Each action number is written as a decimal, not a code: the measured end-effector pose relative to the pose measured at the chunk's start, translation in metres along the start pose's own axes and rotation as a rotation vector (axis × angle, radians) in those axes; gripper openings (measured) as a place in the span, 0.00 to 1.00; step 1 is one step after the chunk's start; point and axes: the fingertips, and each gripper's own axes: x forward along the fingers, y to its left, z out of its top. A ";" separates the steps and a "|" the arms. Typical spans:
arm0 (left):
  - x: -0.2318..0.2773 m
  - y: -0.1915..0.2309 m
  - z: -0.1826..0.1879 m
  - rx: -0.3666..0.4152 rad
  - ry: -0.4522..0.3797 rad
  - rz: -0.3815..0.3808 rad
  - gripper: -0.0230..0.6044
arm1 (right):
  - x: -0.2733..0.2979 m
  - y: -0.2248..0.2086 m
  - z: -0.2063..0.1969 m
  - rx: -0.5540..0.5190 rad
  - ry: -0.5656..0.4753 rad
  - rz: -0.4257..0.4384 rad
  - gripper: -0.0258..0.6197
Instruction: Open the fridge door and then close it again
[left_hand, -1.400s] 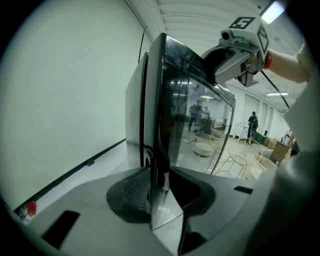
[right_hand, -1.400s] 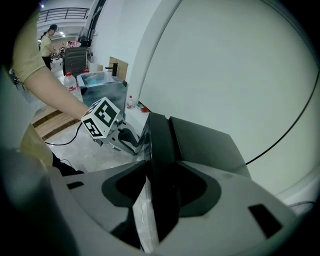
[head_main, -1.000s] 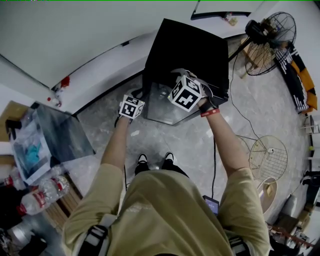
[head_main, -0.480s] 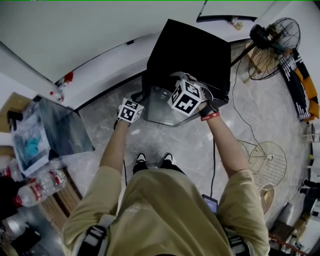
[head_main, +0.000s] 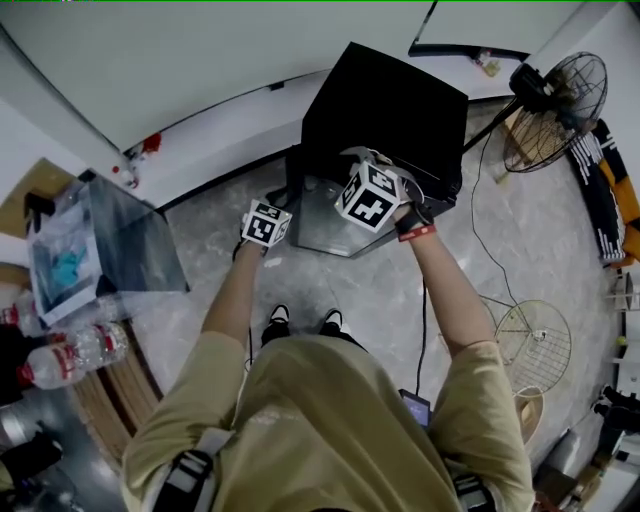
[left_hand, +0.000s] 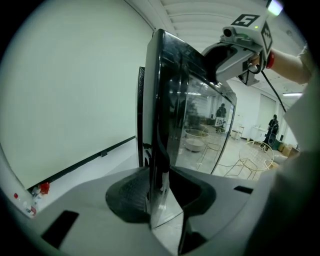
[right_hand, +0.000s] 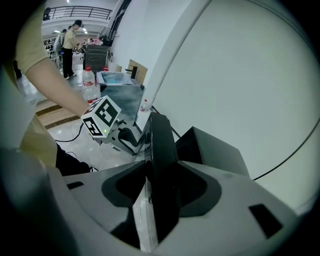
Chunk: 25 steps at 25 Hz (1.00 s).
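The black fridge stands against the white wall, and its glass door faces me. My left gripper is shut on the door's left edge; in the left gripper view that edge runs upright between the pads of the left gripper. A narrow gap shows between the door and the fridge body. My right gripper is shut on the door's top edge, which sits between the pads of the right gripper. The fridge body lies just behind.
A standing fan is at the back right, with wire fan guards on the floor to the right. A glass box and water bottles stand on the left. A cable runs across the floor by my feet.
Both grippers have shifted slightly sideways while keeping hold of the door. The head view has also swung a little, so the fridge sits further right in the picture.
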 end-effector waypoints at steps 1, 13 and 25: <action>-0.002 -0.001 -0.001 -0.005 0.001 0.010 0.23 | -0.001 0.002 0.001 -0.008 -0.005 0.005 0.36; -0.030 -0.022 -0.023 -0.087 0.000 0.141 0.23 | -0.015 0.032 0.003 -0.109 -0.080 0.055 0.36; -0.053 -0.047 -0.040 -0.149 0.000 0.246 0.24 | -0.031 0.059 0.000 -0.187 -0.142 0.091 0.36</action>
